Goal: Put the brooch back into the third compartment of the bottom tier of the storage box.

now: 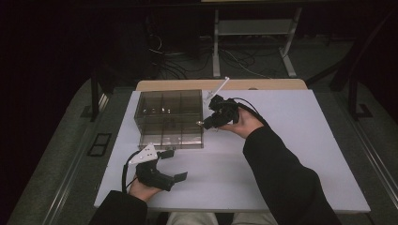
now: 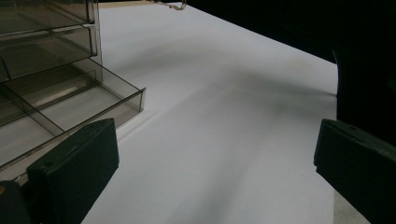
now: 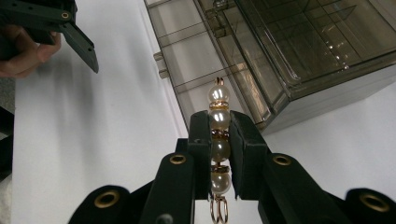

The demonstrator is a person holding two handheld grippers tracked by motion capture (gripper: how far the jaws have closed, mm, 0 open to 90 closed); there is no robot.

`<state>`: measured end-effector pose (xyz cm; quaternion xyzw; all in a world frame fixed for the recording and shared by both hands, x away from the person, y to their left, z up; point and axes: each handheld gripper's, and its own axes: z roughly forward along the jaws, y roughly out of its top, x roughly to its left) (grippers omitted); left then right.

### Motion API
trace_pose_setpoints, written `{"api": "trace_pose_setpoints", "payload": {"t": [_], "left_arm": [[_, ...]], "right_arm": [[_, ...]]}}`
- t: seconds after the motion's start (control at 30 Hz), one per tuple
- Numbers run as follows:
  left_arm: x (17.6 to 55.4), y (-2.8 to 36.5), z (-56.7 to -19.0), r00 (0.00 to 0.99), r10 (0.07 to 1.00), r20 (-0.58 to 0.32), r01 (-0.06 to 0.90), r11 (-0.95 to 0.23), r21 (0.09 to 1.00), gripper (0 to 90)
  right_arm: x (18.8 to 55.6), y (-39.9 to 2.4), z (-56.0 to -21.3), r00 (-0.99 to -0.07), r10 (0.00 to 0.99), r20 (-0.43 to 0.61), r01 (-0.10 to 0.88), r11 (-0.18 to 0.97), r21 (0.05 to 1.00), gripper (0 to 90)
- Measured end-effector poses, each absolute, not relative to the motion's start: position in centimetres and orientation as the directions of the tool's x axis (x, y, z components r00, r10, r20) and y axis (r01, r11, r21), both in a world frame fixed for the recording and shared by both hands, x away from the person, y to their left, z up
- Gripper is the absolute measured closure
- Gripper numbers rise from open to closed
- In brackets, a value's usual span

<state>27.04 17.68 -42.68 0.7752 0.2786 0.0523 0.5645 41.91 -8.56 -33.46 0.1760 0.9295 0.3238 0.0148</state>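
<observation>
Right claw [image 3: 218,140] clamped on pearl strand [image 3: 218,135], long axis running along jaws, tip poking out ahead. Organizer [image 3: 299,51] just ahead, open drawer [image 3: 205,60] nearest. Left claw [image 1: 174,165] spread wide, empty, resting on worktop [image 1: 291,150], farther off.
</observation>
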Motion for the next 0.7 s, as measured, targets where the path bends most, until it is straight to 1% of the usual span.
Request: {"api": "trace_pose_setpoints", "payload": {"t": [0.33,0.7], "left_arm": [[27.0,17.7,-42.7,0.84,0.489,-0.234,0.372,-0.206,0.905,0.0],[27.1,17.7,-42.7,0.841,0.489,-0.231,0.369,-0.207,0.906,0.0]], "right_arm": [[42.2,-7.3,-33.7,-0.94,0.332,0.073,0.308,0.739,0.599,78.7],[42.8,-6.1,-34.6,-0.94,0.332,0.082,0.312,0.73,0.608,78.7]]}}
